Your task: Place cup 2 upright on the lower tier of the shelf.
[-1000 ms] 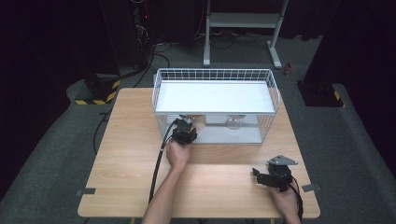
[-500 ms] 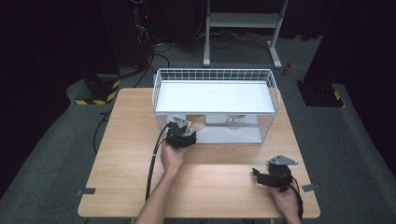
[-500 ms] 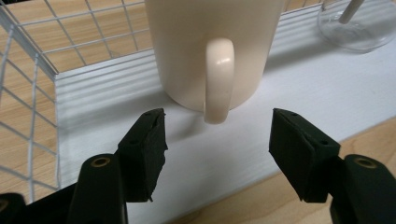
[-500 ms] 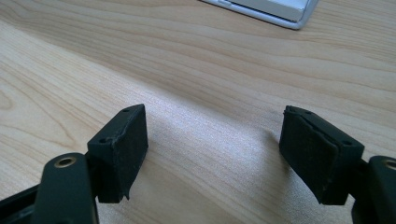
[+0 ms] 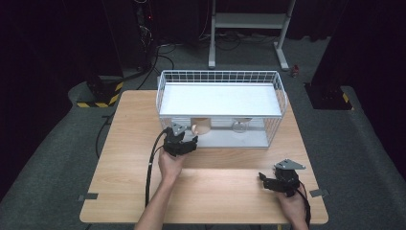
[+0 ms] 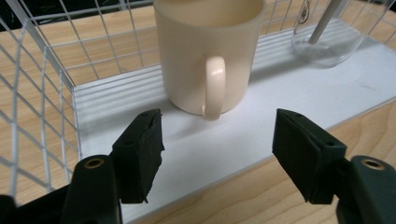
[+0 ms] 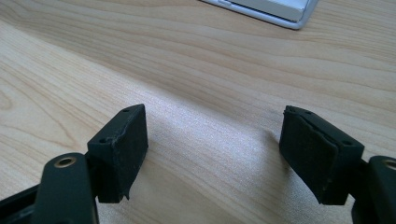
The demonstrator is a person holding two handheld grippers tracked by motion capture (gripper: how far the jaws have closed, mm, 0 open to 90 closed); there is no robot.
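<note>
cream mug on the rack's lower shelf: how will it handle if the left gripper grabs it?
The mug looks rigid and glazed, so probably slippery against the pads. It stands upright, broad-based, unlikely to tip. Its handle faces the open left gripper, likely the easiest hold.

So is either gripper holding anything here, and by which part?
Nothing is held. The left gripper is open in front of the mug, facing its handle; the right gripper is open over the table.

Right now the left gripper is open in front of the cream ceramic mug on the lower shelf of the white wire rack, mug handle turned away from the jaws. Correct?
Not quite. In the left gripper view the cream ceramic mug has its handle facing the jaws, not turned away. The rest holds: the left gripper is open in front of the mug, which stands on the lower shelf of the white wire rack.
</note>
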